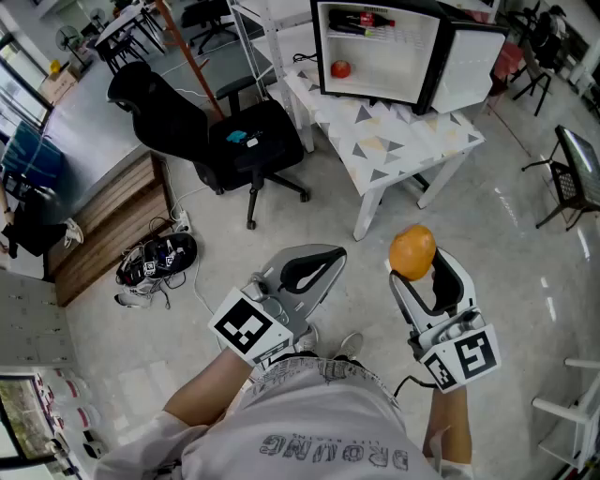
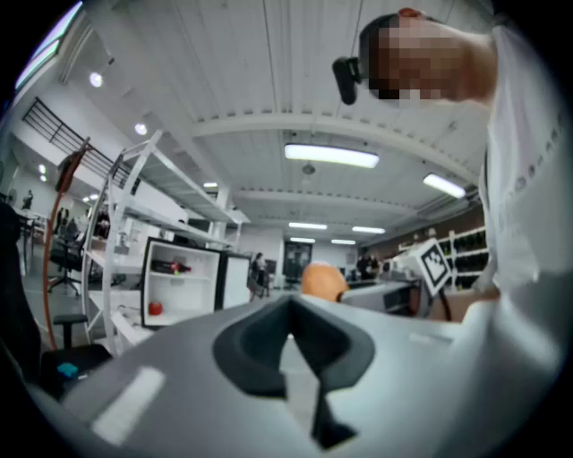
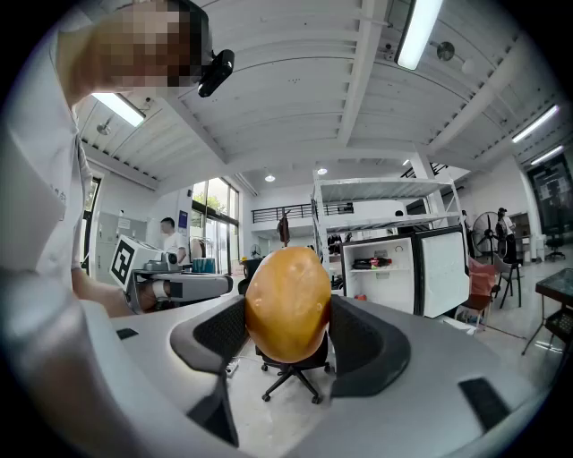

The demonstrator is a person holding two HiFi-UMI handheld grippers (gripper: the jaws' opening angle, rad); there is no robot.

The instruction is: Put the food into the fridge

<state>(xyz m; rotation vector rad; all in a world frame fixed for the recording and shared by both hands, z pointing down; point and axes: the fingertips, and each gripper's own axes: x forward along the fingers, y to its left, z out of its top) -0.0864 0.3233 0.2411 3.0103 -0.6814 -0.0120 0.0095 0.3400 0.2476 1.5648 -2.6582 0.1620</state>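
Carrying orange (image 1: 412, 251) clamped in wide-spread right gripper (image 1: 414, 266), level for transit to open fridge (image 1: 380, 70) at 12 o'clock; left gripper (image 1: 330, 255) closed, empty.

A white tabletop (image 1: 403, 141) with a triangle pattern carried the open fridge (image 1: 441, 56) at its far end. Inside, a red round item (image 1: 340, 68) sat on the bottom and a dark bottle (image 1: 361, 21) lay on the upper shelf. A black office chair (image 1: 225, 141) stood on the pale floor (image 1: 309, 225) beside the table.
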